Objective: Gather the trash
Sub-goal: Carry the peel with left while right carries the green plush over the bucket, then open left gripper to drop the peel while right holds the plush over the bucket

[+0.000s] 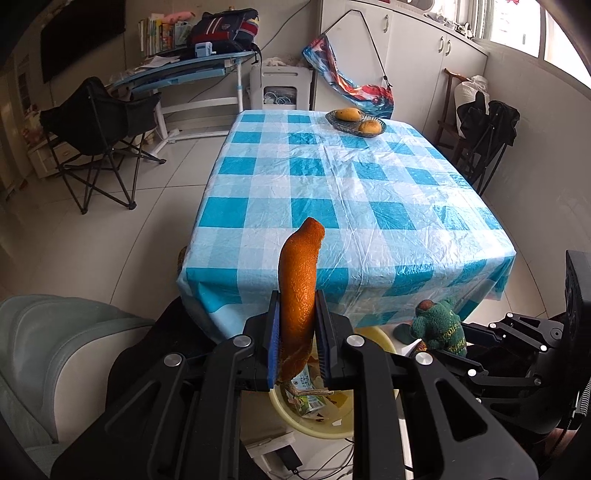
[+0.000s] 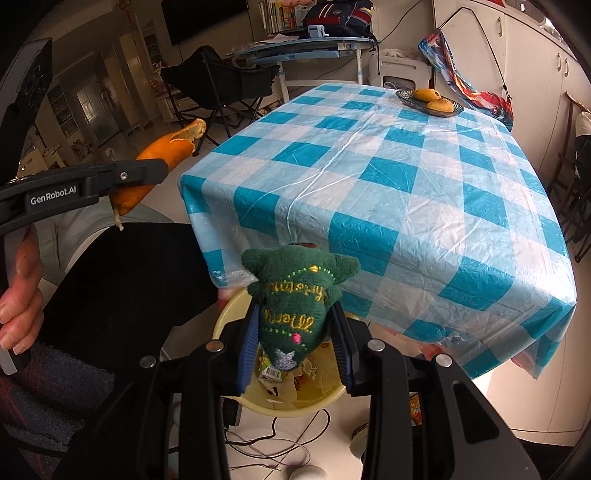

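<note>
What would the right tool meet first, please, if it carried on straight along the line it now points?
Most likely the trash inside the yellow basin, which sits right below the right tool and the green plush toy it grips; depth is uncertain.

White glossy floor tiles spread out under the table, which wears a crinkled blue-and-white checked plastic cloth. At its far end sits a dark dish with yellow fruit. Behind, pale cabinet doors line the wall, and daylight pours through a window at the upper right. To the left, a black folding chair stands before a blue tilted desk loaded with books and a dark backpack. A dark screen hangs on the wall. A pale green cushioned seat fills the near left corner.
</note>
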### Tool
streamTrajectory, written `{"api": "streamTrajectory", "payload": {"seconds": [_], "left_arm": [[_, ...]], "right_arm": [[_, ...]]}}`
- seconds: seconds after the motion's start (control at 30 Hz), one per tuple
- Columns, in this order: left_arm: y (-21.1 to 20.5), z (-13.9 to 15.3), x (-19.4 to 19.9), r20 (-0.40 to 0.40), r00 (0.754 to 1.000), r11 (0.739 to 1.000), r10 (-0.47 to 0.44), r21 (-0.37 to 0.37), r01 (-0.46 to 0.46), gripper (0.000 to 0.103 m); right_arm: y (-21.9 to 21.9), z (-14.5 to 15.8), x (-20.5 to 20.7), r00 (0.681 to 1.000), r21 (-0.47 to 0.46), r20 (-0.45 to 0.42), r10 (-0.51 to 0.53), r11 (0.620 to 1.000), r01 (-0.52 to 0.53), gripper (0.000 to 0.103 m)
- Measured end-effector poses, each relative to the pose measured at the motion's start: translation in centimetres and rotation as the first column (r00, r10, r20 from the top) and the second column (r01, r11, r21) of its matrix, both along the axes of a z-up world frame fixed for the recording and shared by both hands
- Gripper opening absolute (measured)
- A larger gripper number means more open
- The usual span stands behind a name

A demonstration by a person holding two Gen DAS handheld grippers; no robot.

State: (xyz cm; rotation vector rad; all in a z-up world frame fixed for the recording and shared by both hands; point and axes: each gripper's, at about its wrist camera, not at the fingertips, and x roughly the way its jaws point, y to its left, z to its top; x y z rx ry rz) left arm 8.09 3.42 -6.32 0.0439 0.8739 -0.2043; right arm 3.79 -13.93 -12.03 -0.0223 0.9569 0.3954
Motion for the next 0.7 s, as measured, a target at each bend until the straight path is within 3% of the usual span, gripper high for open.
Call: {"api": "streamTrajectory", "payload": {"seconds": [0.7], "left_arm": [[0.9, -1.6, -1.1, -0.043, 0.999, 1.0, -0.002, -0.012, 0.002, 0.017]], "right_arm": [[0.3, 0.0, -0.5, 1.0, -0.018, 0.0, -0.015, 1.0, 0.015, 0.036]]}}
